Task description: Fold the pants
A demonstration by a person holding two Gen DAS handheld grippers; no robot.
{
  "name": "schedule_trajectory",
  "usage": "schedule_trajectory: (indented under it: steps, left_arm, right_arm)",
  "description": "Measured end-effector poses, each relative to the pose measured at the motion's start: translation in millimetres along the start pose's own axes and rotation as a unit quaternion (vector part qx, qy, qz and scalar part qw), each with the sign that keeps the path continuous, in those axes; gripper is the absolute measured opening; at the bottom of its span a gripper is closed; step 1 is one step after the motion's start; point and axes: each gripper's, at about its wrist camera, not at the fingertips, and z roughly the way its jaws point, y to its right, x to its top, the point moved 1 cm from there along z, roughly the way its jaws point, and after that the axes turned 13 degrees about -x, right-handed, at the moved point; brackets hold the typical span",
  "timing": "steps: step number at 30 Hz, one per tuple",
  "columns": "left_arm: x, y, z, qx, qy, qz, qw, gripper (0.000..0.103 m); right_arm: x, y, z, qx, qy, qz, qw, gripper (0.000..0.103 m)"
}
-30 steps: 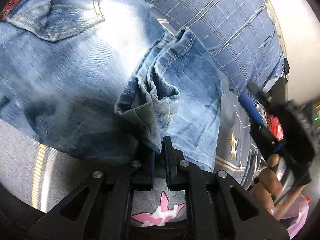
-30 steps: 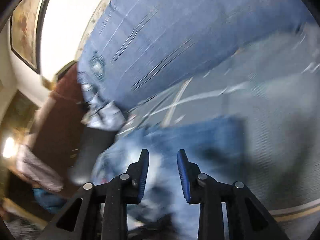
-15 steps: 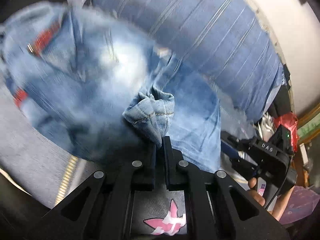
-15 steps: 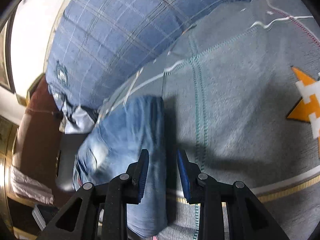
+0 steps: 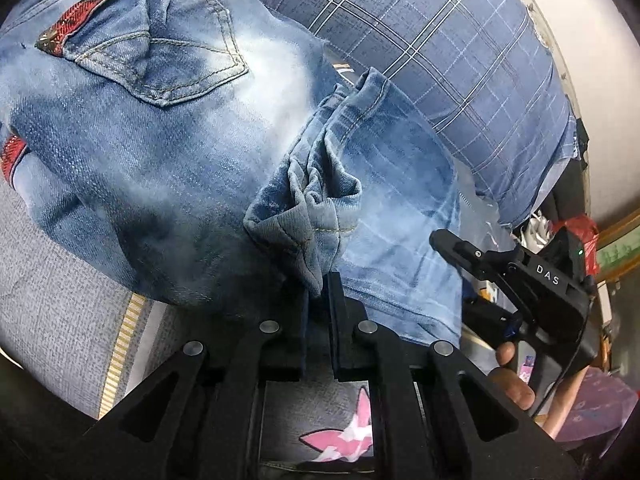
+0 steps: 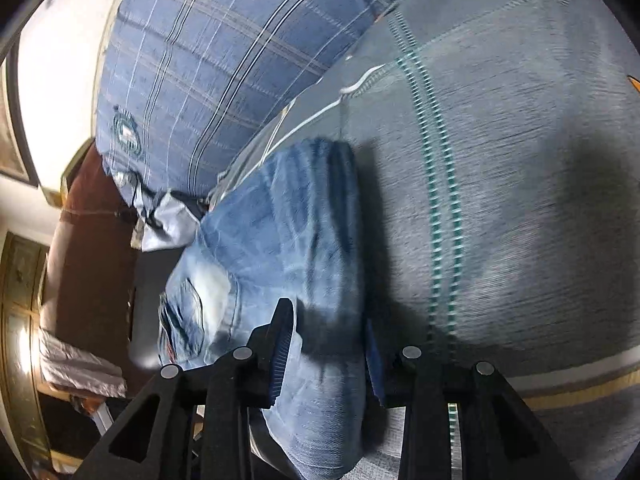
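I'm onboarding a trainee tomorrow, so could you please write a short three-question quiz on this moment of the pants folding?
1. True or false: the left gripper is shut on the hem of the jeans.
2. Which lies behind the jeans, against the wall? A) a wooden chair B) a blue checked pillow C) a laundry basket
3. Fill in: the right gripper hangs over the folded jeans with its jaws ____.

Key
1. True: denim is bunched between the closed fingers.
2. B
3. open; they have just been opening, with denim beneath them but not pinched.
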Motion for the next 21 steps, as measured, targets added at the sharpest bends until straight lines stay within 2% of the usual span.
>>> schedule_trajectory:
  steps: [1, 3, 5, 7, 10, 13, 14, 17, 19, 21]
  left_arm:
    - [-0.7, 0.3, 0.1, 0.003, 0.003, 0.001, 1.0, 0.006]
    - [-2.4, 3.9, 0.6, 0.009, 0.006, -0.001, 0.9999, 0.006]
    - [-5.2, 7.4, -1.4, 0.019, 0.015, 0.0, 0.9997, 0.006]
    - [-9.2, 12.3, -2.2, 0.019, 0.02, 0.005, 0.9996, 0.006]
    - [-14.9, 24.0, 1.7, 0.006, 0.028, 0.027, 0.9992, 0.008]
    - [-18.2, 50.8, 11.3, 0.022, 0.024, 0.079, 0.9964, 0.008]
    - [-17.7, 58.0, 15.9, 0.022, 0.016, 0.083, 0.9962, 0.008]
    - [-14.1, 72.5, 29.6, -0.006, -0.012, 0.069, 0.9975, 0.008]
    - [-13.7, 85.9, 39.8, -0.021, -0.026, 0.077, 0.9965, 0.008]
    - [-14.7, 96.0, 49.1, -0.022, -0.039, 0.093, 0.9946, 0.008]
  right_arm:
    - [-0.8, -2.4, 1.7, -0.003, -0.001, -0.007, 1.0, 0.033]
    - [-0.1, -9.5, 3.7, -0.022, -0.001, -0.028, 0.999, 0.025]
    - [1.4, -12.5, 5.5, -0.046, -0.008, -0.039, 0.998, 0.014]
    - [8.3, -18.7, 2.3, -0.039, -0.015, -0.043, 0.998, 0.008]
    - [20.4, -33.4, -19.1, -0.028, -0.002, -0.079, 0.996, 0.006]
    - [22.1, -41.0, -43.9, -0.028, 0.03, -0.11, 0.993, 0.006]
    - [21.9, -38.9, -52.6, -0.029, 0.045, -0.109, 0.993, 0.006]
    - [26.6, -18.2, -65.6, -0.03, 0.066, -0.075, 0.995, 0.006]
    - [32.5, -4.1, -74.1, -0.029, 0.079, -0.054, 0.995, 0.006]
    - [41.4, 10.4, -81.0, -0.053, 0.095, -0.038, 0.993, 0.006]
